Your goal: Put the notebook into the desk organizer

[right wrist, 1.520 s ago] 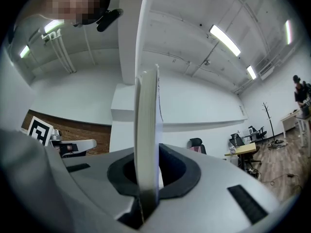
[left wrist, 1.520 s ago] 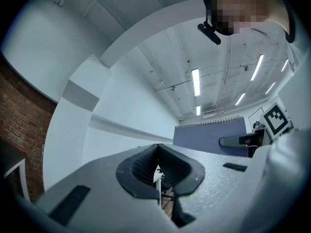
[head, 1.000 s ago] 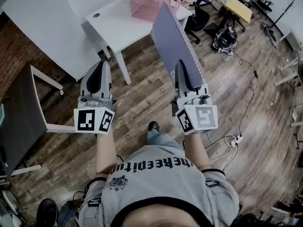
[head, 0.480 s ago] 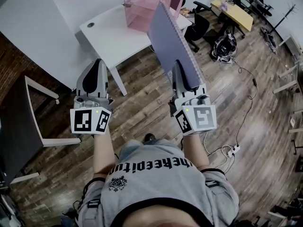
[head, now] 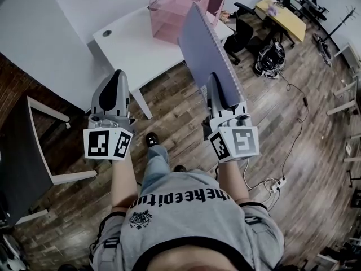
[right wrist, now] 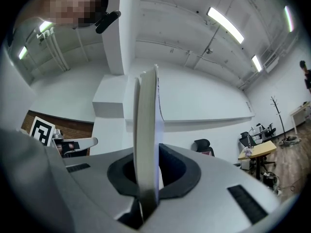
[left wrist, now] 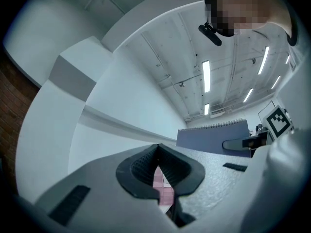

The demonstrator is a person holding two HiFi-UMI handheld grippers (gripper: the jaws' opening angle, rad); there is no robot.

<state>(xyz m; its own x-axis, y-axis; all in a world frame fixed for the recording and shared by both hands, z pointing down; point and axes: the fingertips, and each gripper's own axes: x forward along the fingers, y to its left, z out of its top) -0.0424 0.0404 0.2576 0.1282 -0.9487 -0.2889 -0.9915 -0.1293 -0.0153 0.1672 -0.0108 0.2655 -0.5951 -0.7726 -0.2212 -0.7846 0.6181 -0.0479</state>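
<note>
Grey shirt (head: 192,224) nearest, w/ both forearms held out over the wood floor (head: 169,112). The left tongs (head: 117,79) carry nothing; their tips are pressed together, w/ only a slit behind them where pink shows through. The right tongs (head: 217,86) are clamped on the bottom edge of the notebook (head: 206,47); it stands on edge above them, spiral binding along its right-hand side, cover slanting up toward the white surface (head: 127,44). In the right gripper view the book's thin edge rises straight from btwn the pads.

Further off, the pink see-through desk organizer (head: 177,7) sits at the surface's far end; the notebook's top corner overlaps it in the head view, but the tongs are well short of it.

Step in hand, as I judge it: the carry, w/ the approach not yet finished. The next move calls for reaching the surface, raising the notebook over the organizer's rim, lining its edge up w/ a compartment, then lowering it in before letting go. Which compartment is free can't be told from here.
</note>
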